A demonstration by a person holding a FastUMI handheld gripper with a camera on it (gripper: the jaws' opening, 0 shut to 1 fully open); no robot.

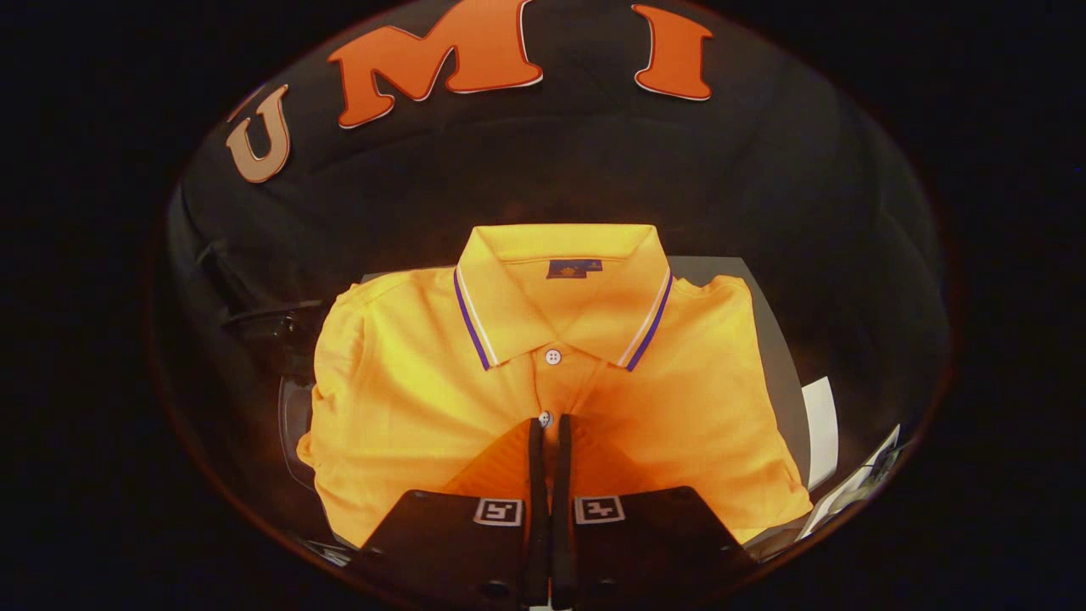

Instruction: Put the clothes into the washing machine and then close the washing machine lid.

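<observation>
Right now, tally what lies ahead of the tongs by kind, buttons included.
Orange polo shirt: 1
White buttons on its placket: 2, upper button, lower button
Grey surface under the shirt: 1
White sheets beside it: 2
Total: 6
The tongs are closed on the shirt's front fabric.

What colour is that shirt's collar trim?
Purple and white stripes edge the orange polo shirt collar, seen in the gripper view.

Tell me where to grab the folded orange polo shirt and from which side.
Judging from the fold, pinch the polo shirt at the button placket, coming straight down from above. It lies flat and folded, so only a raised pinch of fabric offers a hold. The tongs sit nearly closed right at the placket; whether they grip cloth is unclear.
</observation>
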